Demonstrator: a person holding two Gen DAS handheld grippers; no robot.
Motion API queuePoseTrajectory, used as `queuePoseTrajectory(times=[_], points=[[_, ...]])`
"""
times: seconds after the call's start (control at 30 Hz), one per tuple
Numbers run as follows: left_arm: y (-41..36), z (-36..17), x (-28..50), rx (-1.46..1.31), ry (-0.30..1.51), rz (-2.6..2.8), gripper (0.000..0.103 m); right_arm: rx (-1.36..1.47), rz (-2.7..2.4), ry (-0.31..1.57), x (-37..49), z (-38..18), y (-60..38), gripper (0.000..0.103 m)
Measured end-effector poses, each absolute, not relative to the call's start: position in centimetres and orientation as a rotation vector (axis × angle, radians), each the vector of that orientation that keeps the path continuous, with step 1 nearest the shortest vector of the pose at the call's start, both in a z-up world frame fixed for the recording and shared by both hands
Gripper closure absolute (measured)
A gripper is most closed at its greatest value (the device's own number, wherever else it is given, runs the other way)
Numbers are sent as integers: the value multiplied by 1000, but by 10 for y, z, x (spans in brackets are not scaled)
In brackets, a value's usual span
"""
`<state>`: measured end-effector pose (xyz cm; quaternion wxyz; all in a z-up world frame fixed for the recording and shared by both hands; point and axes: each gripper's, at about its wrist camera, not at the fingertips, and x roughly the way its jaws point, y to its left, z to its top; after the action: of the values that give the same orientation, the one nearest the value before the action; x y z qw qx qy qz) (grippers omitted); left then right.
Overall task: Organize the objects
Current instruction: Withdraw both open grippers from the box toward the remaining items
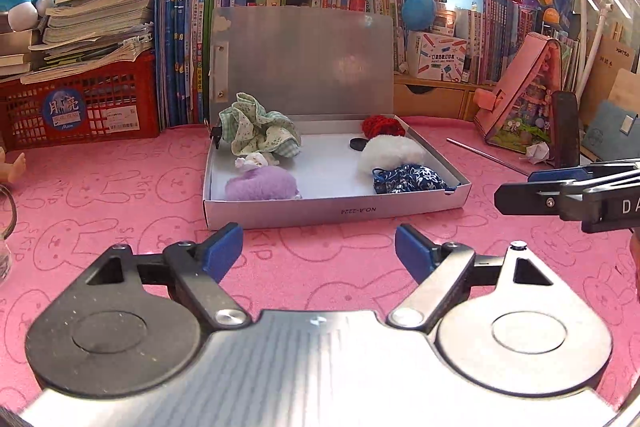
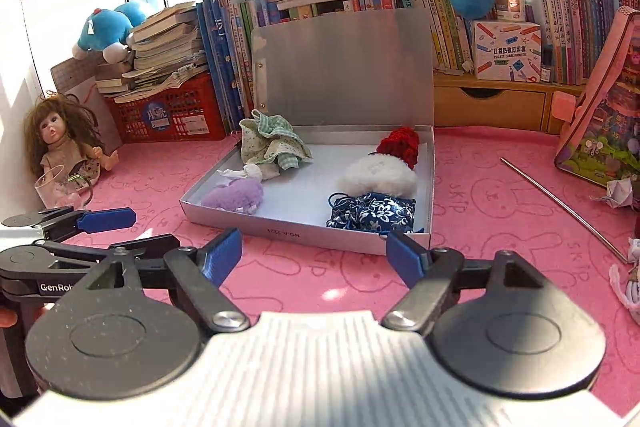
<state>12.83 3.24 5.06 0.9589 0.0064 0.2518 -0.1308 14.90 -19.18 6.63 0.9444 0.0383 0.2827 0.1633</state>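
Small cloth items are gathered in the open silver cardboard box point(image 1: 336, 211) at frame centre, presumably for tidiness; both the left hand-held gripper point(image 1: 319, 251) and the right hand-held gripper point(image 2: 314, 255) are held apart, empty.

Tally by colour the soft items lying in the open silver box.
Green checked cloth: 1
Purple fluffy piece: 1
White fluffy piece: 1
Red knit piece: 1
Blue floral pouch: 1
Small white scrap: 1
Total: 6, all in the box
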Motion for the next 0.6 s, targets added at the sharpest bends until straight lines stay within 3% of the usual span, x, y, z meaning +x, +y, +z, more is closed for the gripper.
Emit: queuePoseTrajectory(times=[0.37,0.6], points=[[38,25,62,13,513,-251,16,-8,370,563,41,40,-185,16],[32,8,61,11,551,-249,16,-47,382,599,-10,19,-172,16]])
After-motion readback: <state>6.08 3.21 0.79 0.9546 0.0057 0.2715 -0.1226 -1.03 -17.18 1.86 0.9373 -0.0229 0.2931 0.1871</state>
